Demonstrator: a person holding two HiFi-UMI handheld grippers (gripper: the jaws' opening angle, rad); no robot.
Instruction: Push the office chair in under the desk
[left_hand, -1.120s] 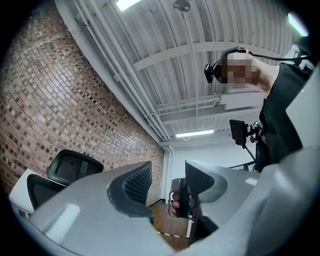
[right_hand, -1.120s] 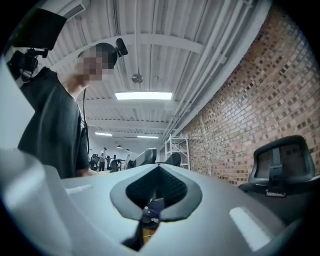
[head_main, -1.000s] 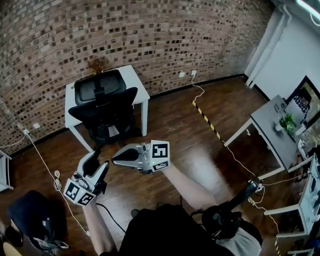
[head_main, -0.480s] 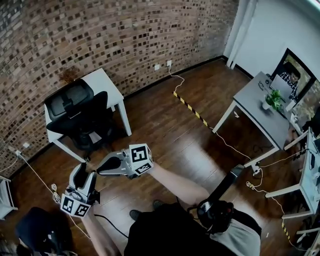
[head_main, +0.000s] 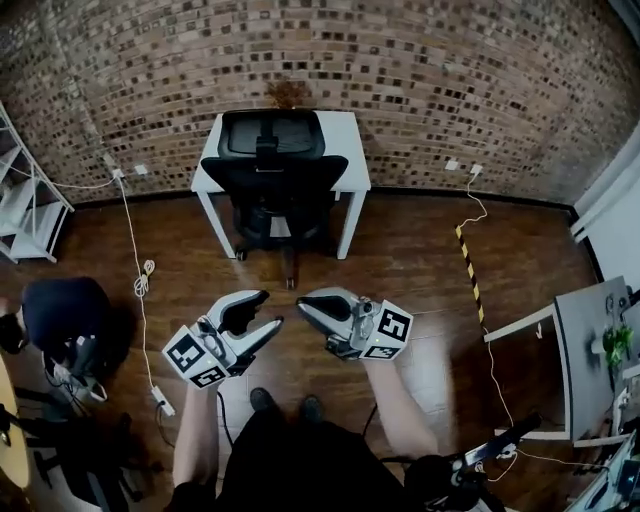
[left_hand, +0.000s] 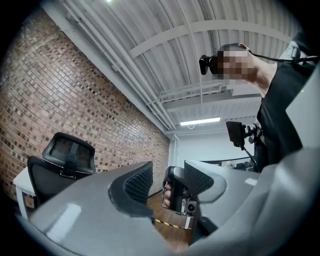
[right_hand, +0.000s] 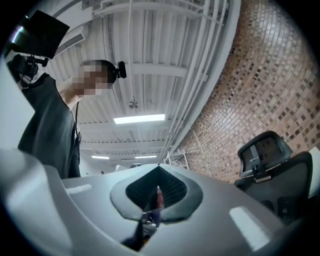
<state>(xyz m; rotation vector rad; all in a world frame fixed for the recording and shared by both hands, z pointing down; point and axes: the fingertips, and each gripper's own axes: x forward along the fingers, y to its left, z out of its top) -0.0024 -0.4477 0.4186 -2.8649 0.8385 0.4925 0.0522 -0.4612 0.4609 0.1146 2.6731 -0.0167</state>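
Note:
The black office chair (head_main: 275, 180) stands at the white desk (head_main: 347, 135) by the brick wall, its seat under the top and its backrest facing me. Both grippers hang over the wooden floor well short of it, pointing toward it and touching nothing. My left gripper (head_main: 268, 308) is open by a small gap with nothing between its pads. My right gripper (head_main: 303, 300) is shut and empty. The left gripper view shows the chair (left_hand: 62, 160) at far left past the left gripper (left_hand: 167, 180). In the right gripper view the chair (right_hand: 272, 162) is at right, beyond the right gripper (right_hand: 157, 192).
A dried plant (head_main: 288, 95) sits on the desk's back edge. A white cable (head_main: 140, 280) and a power strip (head_main: 160, 400) lie on the floor at left, near a dark stool (head_main: 65, 315) and a metal shelf (head_main: 25, 200). Striped tape (head_main: 470, 270) and a grey desk (head_main: 590, 330) are at right.
The view has swung so the chair and desk now sit at top centre instead of upper left. Both grippers now point side by side at the chair; the right one no longer crosses leftward.

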